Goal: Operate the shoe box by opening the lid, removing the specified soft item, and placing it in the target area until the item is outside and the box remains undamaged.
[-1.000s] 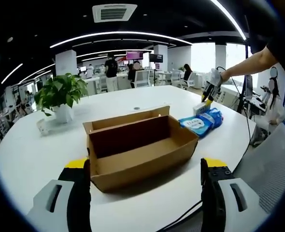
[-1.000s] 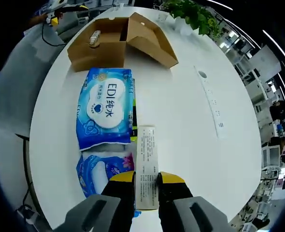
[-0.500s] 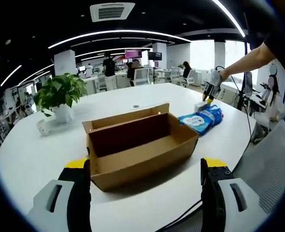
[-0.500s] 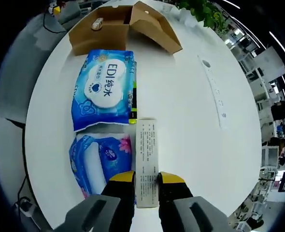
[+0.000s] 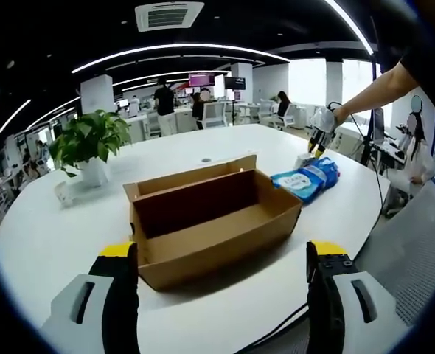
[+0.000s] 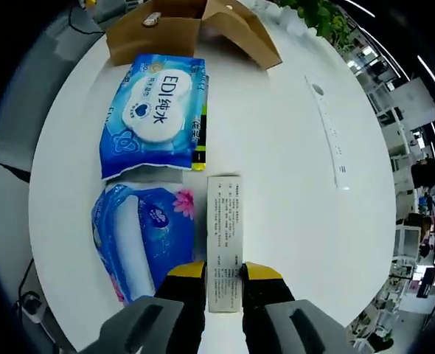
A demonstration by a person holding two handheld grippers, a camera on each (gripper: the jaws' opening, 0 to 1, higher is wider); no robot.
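- The shoe box (image 5: 210, 225) sits open on the round white table (image 5: 48, 243), its lid folded back on the far side; what shows of its inside looks bare.
- The left gripper (image 5: 221, 295) hangs in front of the box with its jaws spread wide, one to each side of it, touching nothing.
- Beyond the box, the right gripper (image 6: 222, 284) is clamped on a narrow white printed carton (image 6: 224, 247).
- Beside that carton lie two soft blue packs: a wipes pack (image 6: 155, 114) nearer the box, and a tissue pack (image 6: 144, 236) just beyond it.
- A potted plant (image 5: 92, 147) stands past the box, well apart from it.
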